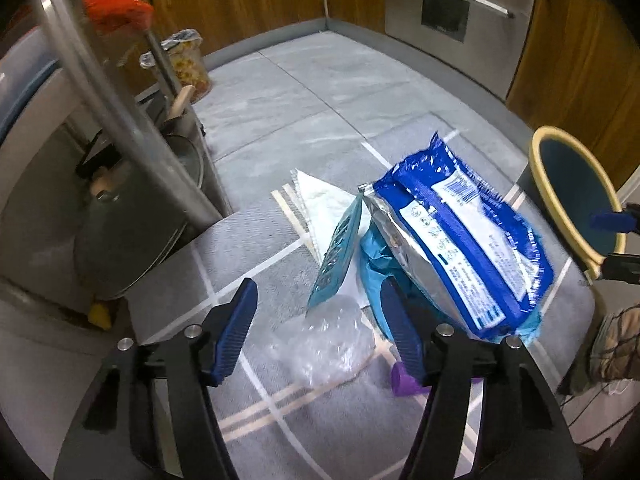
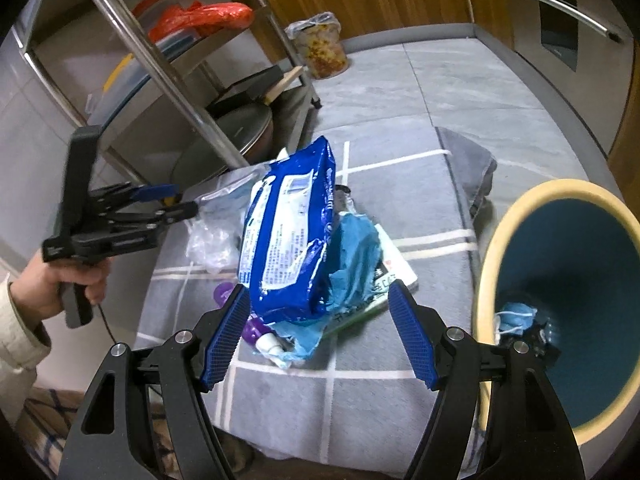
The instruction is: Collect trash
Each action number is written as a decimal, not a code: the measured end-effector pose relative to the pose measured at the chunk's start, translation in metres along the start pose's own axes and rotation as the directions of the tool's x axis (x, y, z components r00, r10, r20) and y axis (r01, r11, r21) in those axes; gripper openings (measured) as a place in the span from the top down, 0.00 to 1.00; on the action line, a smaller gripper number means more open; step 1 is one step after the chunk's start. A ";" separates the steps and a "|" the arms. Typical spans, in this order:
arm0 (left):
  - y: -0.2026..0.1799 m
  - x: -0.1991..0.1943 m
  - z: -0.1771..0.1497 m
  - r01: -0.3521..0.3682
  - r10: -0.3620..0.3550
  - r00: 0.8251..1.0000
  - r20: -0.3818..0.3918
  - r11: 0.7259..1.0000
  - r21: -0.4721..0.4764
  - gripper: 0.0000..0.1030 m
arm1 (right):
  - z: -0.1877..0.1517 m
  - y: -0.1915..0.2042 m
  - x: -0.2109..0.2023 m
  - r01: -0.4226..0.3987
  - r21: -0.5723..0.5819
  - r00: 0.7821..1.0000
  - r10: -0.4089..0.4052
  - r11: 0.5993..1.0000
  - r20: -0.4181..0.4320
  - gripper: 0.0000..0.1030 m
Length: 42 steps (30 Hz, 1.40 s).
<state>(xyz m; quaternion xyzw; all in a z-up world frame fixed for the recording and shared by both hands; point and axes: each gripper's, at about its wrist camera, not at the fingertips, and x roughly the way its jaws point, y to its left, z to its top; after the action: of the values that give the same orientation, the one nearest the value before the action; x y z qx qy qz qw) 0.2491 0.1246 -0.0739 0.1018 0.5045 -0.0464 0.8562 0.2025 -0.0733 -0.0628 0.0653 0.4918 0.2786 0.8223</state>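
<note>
Spreading wide with nothing between its blue pads, the right gripper point(image 2: 316, 332) hangs just above a blue wipes packet point(image 2: 288, 236), which lies on a grey mat point(image 2: 360, 400) atop crumpled teal wrapping point(image 2: 352, 256). The left gripper point(image 1: 320, 332) is likewise open and empty, near clear plastic film point(image 1: 324, 344) beside the packet. A purple cap point(image 1: 404, 382) sits by the packet's near end. Right of the packet stands a cream-rimmed bin point(image 2: 486, 264), holding a blue face mask point(image 2: 514, 316).

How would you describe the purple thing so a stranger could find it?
On the grey mat beside the bin, find the trash pile. The purple piece lies at its near edge, partly under the blue packet, the only purple item among blue, white and clear wrappers.
</note>
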 end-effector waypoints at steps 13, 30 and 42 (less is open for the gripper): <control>-0.023 0.027 0.022 -0.081 0.085 0.995 -0.050 0.994 0.078 0.92 | 0.001 0.004 0.015 -0.021 -0.006 1.000 0.021 1.000 -0.023 0.30; 0.024 -0.050 0.017 0.036 -0.021 0.992 0.126 0.993 -0.117 0.92 | 0.033 0.017 0.072 -0.027 -0.035 0.997 0.024 0.999 -0.069 0.31; 0.045 -0.050 0.002 0.018 -0.003 0.994 0.107 0.989 -0.145 0.92 | 0.030 0.016 0.099 -0.040 -0.017 0.993 0.037 0.999 -0.116 0.84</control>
<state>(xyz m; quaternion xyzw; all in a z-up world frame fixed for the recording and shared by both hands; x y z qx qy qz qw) 0.2350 0.1667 -0.0237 0.0336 0.4605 -0.0192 0.8868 0.2573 -0.0031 -0.1179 0.0504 0.5346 0.3026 0.7875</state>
